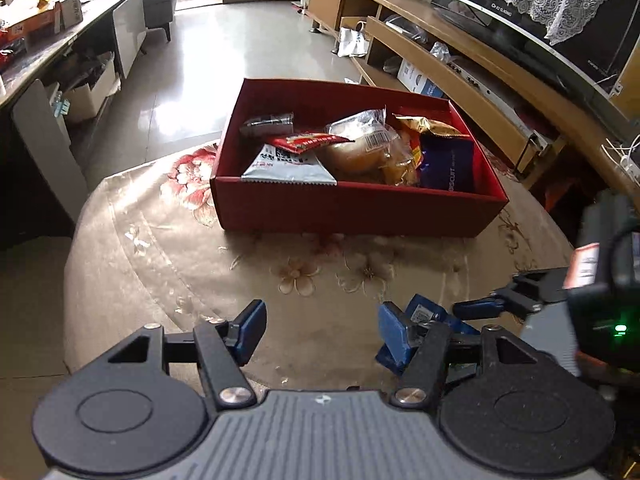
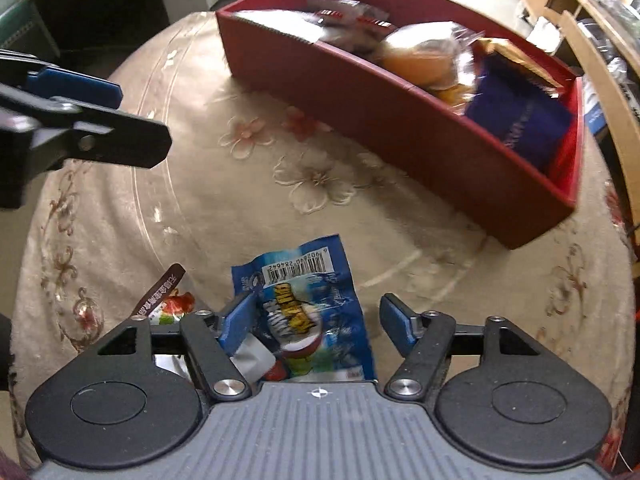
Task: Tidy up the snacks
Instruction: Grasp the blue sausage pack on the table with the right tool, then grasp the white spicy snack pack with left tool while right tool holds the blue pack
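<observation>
The left gripper [image 1: 320, 332] hangs over the flowered tablecloth [image 1: 168, 248] with its blue pads [image 1: 250, 330] apart and nothing between them; only bare cloth shows in the gap. Its right-hand pad sits just in front of a blue packet [image 1: 424, 312] lying on the cloth, and from this view it is not clear whether the two touch.

The right gripper [image 2: 318, 324] points steeply down at the table with its jaws spread. The blue packet [image 2: 308, 304], barcode end away from the camera, lies flat on the cloth between the pads. The left-hand pad [image 2: 238, 322] overlaps the packet's edge and seems to rest against it; the right-hand pad stands clear of the packet, with cloth showing between them. So the packet is inside the jaws but not clamped. A second wrapper [image 2: 166, 300], brown and red, lies just to the left of the packet, partly hidden by the gripper's arm.

The red box [image 1: 352, 208] sits farther back on the table, well apart from both grippers. It holds several snacks: a silver bag [image 1: 288, 166], a red sachet [image 1: 308, 142], a bun [image 1: 360, 152] in clear wrap, a gold pack [image 1: 428, 124] and a dark blue biscuit pack [image 1: 448, 164].

In the right wrist view the left gripper's finger [image 2: 76, 86] juts in from the left edge, above the cloth.
</observation>
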`<state>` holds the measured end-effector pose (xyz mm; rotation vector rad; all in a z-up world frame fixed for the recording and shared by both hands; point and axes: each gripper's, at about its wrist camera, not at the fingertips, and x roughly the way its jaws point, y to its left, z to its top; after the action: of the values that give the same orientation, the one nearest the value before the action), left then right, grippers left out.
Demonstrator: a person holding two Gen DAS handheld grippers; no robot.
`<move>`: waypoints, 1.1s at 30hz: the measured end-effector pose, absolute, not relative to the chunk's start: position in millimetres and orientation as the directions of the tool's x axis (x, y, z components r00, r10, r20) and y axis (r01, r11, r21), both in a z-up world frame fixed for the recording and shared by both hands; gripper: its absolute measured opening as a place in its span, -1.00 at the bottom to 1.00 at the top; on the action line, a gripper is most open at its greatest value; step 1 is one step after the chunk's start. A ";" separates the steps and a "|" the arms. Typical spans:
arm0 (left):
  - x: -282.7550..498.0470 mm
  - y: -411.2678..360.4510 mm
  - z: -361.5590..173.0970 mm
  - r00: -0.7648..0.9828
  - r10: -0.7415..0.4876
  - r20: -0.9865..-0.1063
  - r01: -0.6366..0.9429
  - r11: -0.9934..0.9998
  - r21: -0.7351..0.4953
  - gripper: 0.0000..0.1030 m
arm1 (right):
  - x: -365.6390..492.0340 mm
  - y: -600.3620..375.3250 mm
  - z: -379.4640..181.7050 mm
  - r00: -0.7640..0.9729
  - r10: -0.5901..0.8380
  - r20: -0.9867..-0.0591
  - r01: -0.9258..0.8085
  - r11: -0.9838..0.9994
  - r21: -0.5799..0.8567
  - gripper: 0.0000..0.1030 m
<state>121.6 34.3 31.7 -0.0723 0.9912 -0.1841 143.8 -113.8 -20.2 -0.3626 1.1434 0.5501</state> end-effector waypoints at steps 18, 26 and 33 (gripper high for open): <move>83.1 -14.9 8.8 0.425 -0.275 -0.863 0.519 0.855 -0.017 0.23 | 121.5 -155.6 -27.4 0.317 0.147 -0.937 -0.477 0.878 -0.023 0.51; 59.8 -62.1 -13.6 0.357 -0.204 -0.912 0.868 0.434 0.243 0.26 | 118.3 -185.6 -28.8 0.304 0.172 -0.937 -0.462 0.887 0.013 0.52; 69.5 -92.2 -37.8 0.238 -0.172 -0.956 0.953 0.230 0.196 0.33 | 118.0 -188.7 -29.2 0.300 0.191 -0.935 -0.476 0.879 0.027 0.55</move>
<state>69.5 -92.2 -37.8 1.0097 0.9989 -0.9848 118.0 -188.7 -29.2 -0.2766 1.1887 0.4498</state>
